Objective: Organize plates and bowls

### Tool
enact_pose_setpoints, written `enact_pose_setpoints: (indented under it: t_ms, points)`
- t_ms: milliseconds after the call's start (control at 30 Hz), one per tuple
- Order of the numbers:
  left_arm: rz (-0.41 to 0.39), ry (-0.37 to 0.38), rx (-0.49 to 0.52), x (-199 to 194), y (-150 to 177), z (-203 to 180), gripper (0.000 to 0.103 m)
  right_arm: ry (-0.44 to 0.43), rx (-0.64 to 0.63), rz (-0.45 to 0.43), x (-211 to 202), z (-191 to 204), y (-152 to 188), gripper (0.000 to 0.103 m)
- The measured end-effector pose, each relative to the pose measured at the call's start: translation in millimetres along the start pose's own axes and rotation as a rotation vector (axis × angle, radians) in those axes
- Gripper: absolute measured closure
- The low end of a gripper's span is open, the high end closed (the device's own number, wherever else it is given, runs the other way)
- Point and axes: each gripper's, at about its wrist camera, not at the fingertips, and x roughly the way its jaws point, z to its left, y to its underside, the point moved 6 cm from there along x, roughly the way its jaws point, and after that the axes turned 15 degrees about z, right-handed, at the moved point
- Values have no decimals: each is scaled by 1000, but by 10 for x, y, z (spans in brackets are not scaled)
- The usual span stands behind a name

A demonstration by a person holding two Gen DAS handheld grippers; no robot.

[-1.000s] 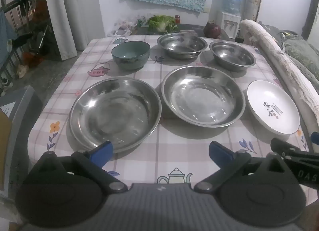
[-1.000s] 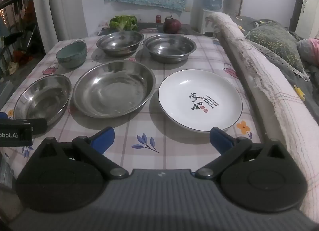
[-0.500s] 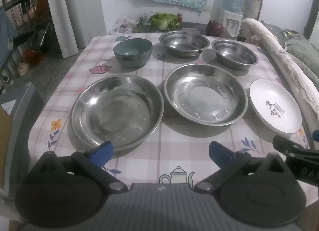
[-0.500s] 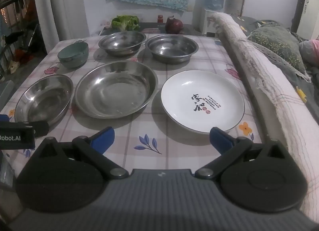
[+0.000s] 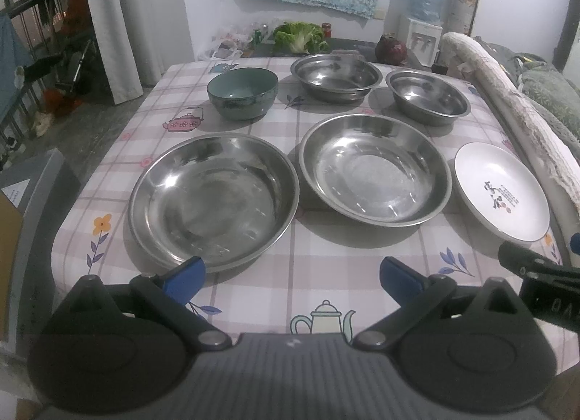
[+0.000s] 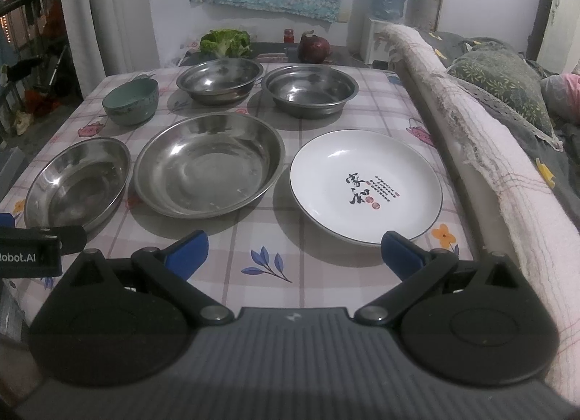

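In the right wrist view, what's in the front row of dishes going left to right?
Steel plate → larger steel plate → white plate.

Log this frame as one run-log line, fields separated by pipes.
stage: pre-grasp | left gripper: open, empty | right gripper: open, empty, facing white plate | stacked: nothing

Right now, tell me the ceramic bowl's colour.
Teal-green ceramic bowl, clearest in the left wrist view.

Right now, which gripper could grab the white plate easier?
Probably the right gripper. The white plate lies just ahead of its open jaws, its near rim by one fingertip. The left gripper faces a steel plate, with the white one far off to its side.
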Motion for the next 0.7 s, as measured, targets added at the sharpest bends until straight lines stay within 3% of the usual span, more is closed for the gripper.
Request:
enact_pose_setpoints:
  t_ms: [700]
  points:
    - [8,1,-3,36,13,-1,0,-4,5,5,35,-8,-3,1]
